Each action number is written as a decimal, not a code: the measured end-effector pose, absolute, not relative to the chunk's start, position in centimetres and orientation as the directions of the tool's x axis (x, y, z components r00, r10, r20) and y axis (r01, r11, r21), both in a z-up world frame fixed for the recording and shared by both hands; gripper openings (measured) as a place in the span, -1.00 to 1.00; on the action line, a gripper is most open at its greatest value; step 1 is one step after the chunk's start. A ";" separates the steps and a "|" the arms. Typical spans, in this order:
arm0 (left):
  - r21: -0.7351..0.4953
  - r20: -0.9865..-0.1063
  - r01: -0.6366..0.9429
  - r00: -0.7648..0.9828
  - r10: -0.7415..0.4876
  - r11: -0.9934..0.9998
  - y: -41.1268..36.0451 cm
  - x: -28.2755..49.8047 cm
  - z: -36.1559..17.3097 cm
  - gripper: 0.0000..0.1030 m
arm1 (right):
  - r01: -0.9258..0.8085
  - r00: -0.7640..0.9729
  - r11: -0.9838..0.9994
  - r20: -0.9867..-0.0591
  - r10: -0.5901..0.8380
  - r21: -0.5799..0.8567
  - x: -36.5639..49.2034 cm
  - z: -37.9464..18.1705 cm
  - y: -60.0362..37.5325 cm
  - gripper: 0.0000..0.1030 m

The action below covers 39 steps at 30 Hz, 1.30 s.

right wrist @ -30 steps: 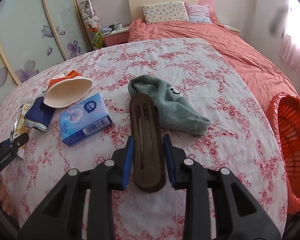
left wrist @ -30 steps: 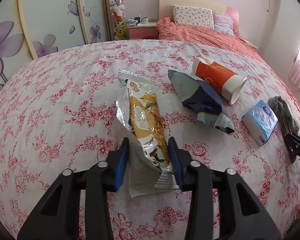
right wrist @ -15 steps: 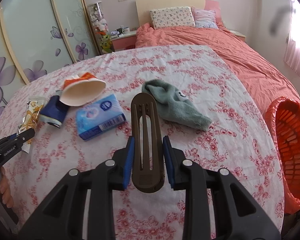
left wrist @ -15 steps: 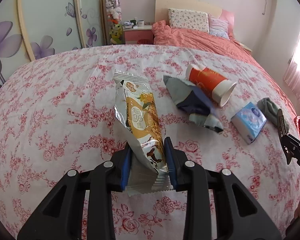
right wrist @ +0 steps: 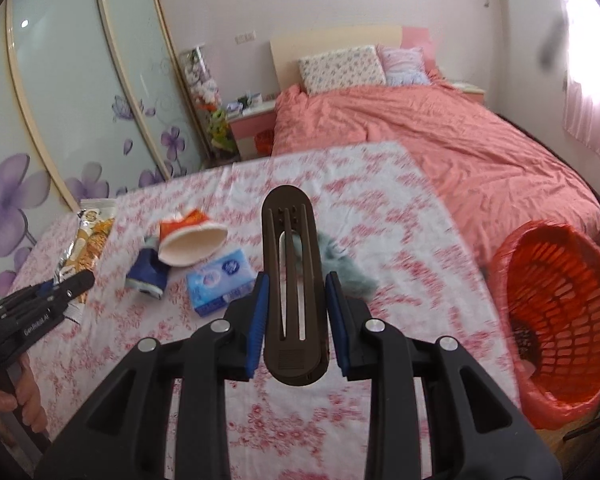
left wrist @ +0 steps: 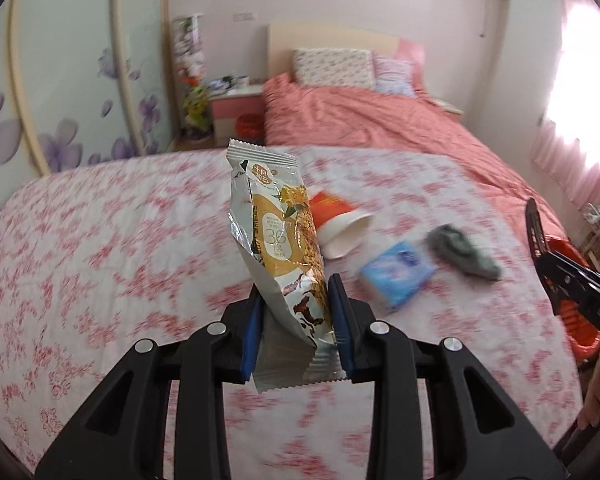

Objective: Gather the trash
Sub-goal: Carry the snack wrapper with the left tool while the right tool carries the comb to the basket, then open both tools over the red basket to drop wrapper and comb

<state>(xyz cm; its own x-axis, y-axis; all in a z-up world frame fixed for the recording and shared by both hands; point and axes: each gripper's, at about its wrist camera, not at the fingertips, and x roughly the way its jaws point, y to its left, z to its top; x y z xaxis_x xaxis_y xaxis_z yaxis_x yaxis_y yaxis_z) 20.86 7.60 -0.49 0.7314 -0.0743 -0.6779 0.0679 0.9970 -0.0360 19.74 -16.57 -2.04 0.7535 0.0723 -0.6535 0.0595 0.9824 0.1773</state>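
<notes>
Orange trash basket (right wrist: 556,320) beside floral bed (right wrist: 340,184), right side. Snack wrapper (left wrist: 280,248) lifted off bed, pinched in left gripper (left wrist: 296,320) jaws. Brown slotted piece (right wrist: 292,292) clamped in right gripper (right wrist: 296,320) jaws. Paper cup (right wrist: 188,240), tissue pack (right wrist: 220,284) left lying on bed.

Silver-and-gold snack wrapper (left wrist: 278,248), crinkled, held upright above the floral bedspread (left wrist: 100,248) by its lower end; dark brown slotted plastic piece (right wrist: 292,280), oblong with rounded ends, likewise lifted clear and pointing away. On the bedspread toward its right edge: red-and-white paper cup (right wrist: 190,240) on its side, mouth open; crumpled blue wrapper (right wrist: 148,274) touching it; blue tissue pack (right wrist: 220,282) lying flat just beside. Beyond the right edge, orange basket (right wrist: 556,300) lined with a red bag, tilted.
</notes>
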 end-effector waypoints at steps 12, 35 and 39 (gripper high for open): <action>-0.033 -0.624 0.320 0.734 -0.270 0.947 -3.3 19.9 2.2 -0.38 | 0.209 0.820 0.962 -0.568 -0.072 0.179 14.8 2.0 -24.8 -0.44; -0.124 -0.672 0.667 0.488 -0.557 0.734 -25.1 20.6 -1.7 -0.34 | 0.457 0.777 0.835 -0.594 -0.208 0.305 9.4 -2.9 -43.2 -0.44; -0.117 -0.703 0.660 0.473 -0.531 0.743 -26.3 21.4 -3.2 -0.05 | 0.478 0.771 0.807 -0.607 -0.195 0.348 9.7 -4.2 -45.8 -0.36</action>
<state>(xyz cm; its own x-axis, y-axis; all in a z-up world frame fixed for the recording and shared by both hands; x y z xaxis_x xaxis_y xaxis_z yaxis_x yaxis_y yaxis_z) 21.42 -26.34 -3.24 0.4735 -0.5311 -0.7027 0.6595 0.7425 -0.1168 9.72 -45.77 -4.23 0.7706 -0.1948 -0.6068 0.4778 0.8068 0.3477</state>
